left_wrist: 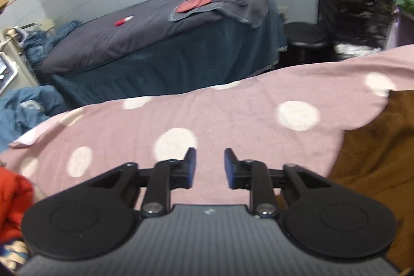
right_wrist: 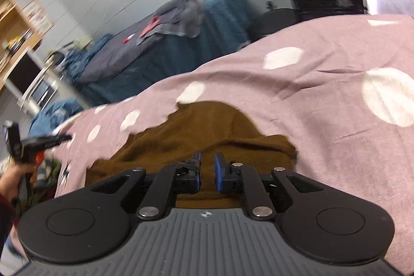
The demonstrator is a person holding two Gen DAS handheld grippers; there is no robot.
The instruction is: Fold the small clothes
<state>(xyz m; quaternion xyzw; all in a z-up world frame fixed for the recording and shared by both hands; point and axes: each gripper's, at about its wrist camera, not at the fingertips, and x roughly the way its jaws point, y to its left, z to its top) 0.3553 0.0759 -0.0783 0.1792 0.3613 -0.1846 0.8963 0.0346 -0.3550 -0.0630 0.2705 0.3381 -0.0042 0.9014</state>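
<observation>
While the brown garment (right_wrist: 207,136) is lying bunched on the pink polka-dot bedspread (right_wrist: 323,95), the right gripper (right_wrist: 206,168) is sitting directly over its near edge with a narrow gap showing between the blue pads; no cloth is visibly pinched, though whether the tips are touching the fabric cannot be told. From the left wrist view, the left gripper (left_wrist: 209,167) is hovering over bare bedspread with its jaws standing apart and holding nothing, and the brown garment (left_wrist: 375,159) is lying off to its right. A red knit item (left_wrist: 14,198) is showing at the left margin of that view, apparently another piece awaiting attention. The brown piece is appearing as a soft, limp knit, light in weight, likely draping and sagging wherever it is unsupported, and not slippery against the pads. It is judged best taken at a hem or corner, a single layer pinched by each gripper, so that the cloth is spreading flat rather than lifting as a lump. One risk is being noted: the bedspread beneath is equally soft and could be caught in the same pinch.
</observation>
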